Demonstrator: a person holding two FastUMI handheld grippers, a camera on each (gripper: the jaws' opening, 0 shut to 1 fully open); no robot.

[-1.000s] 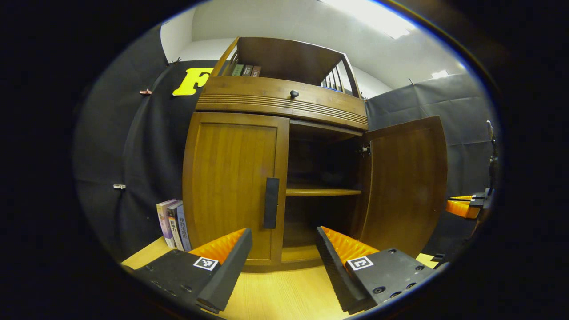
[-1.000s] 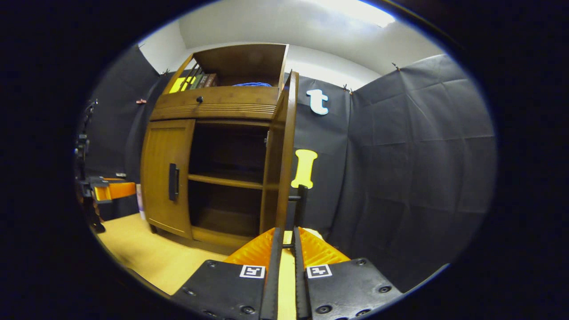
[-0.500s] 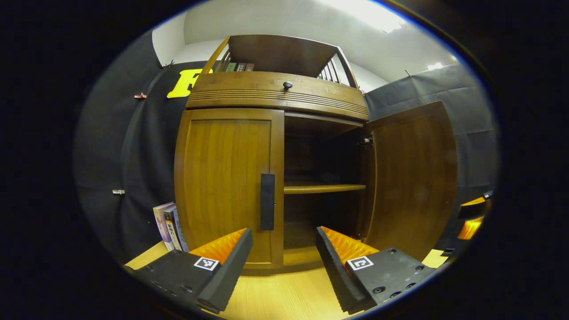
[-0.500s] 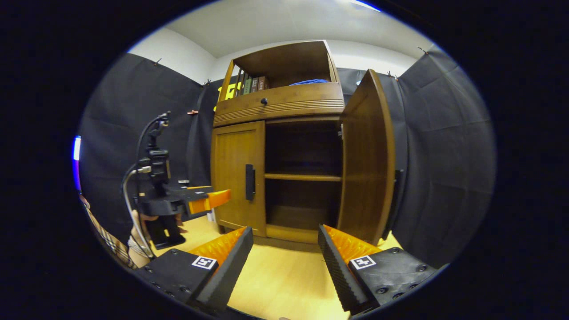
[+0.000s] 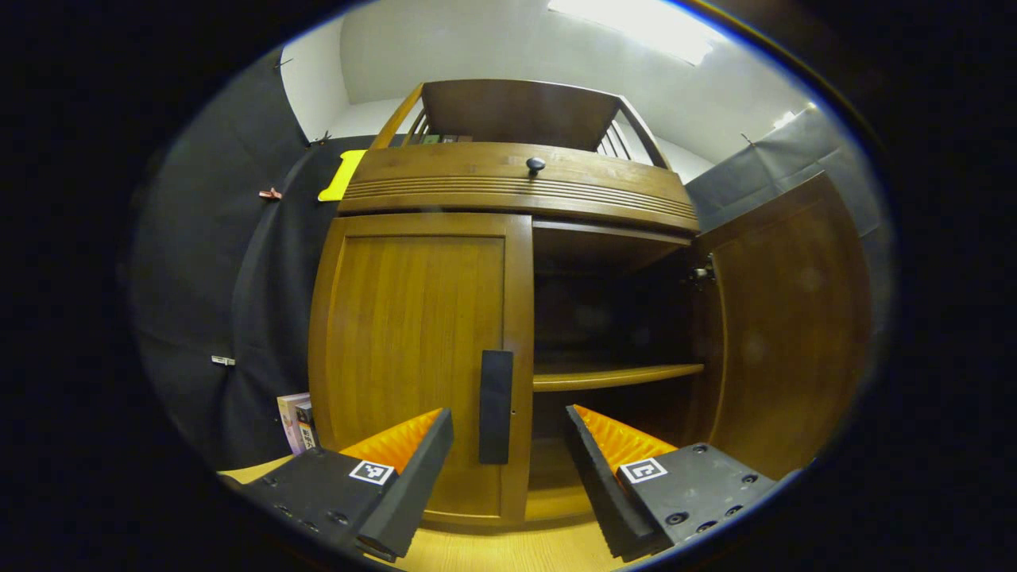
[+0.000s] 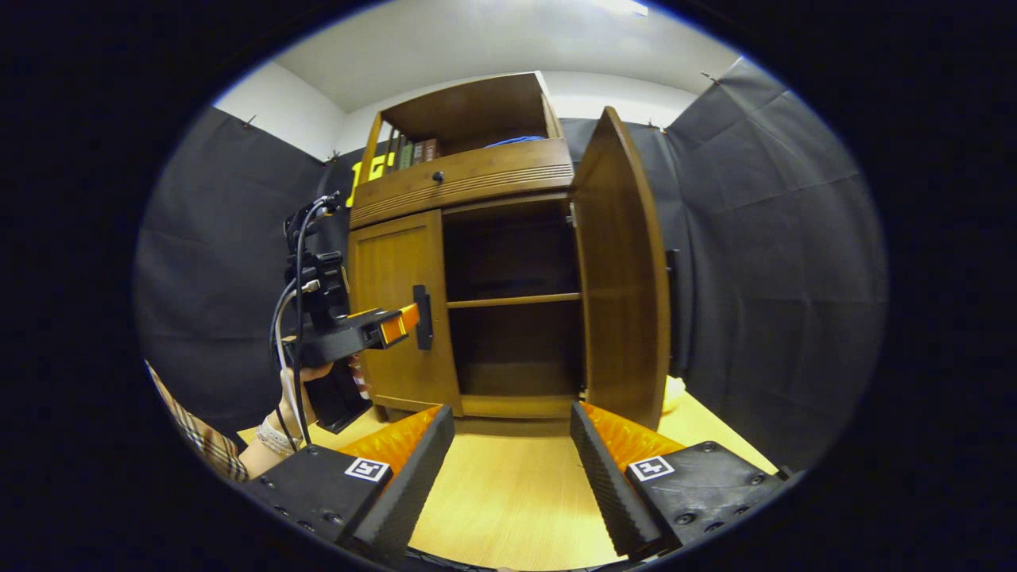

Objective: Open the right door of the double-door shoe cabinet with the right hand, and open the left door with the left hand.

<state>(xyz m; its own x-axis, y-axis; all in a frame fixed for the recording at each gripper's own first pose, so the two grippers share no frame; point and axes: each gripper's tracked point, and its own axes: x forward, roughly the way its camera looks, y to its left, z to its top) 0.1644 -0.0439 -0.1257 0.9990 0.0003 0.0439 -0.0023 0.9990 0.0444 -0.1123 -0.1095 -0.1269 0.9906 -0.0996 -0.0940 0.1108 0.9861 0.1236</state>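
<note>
The fingers [image 5: 413,477] of the left gripper [image 5: 504,477] are held wide apart, with nothing gripped between them. Seen in the left gripper view, they point at the shoe cabinet [image 5: 516,183], and the dark vertical handle [image 5: 496,407] of the left door [image 5: 417,357] is framed in the gap between them, close ahead but not touched. The left door is shut. To its right the cabinet's interior is exposed, with one shelf [image 5: 616,375] across it, and the right door [image 5: 786,318] is swung out wide. A few books [image 5: 295,419] are stood against the cabinet's left side, on the wooden tabletop [image 5: 508,552].

In the right gripper view, a hand [image 6: 306,381] is seen at the left holding the left gripper [image 6: 405,318], whose tips are just beside the left door's handle [image 6: 423,318]. The fingers [image 6: 604,477] of the right gripper [image 6: 512,477] are likewise spread apart and empty, held well back from the cabinet above the tabletop. Farther right, the right door [image 6: 624,270] is stood open, nearly edge-on.
</note>
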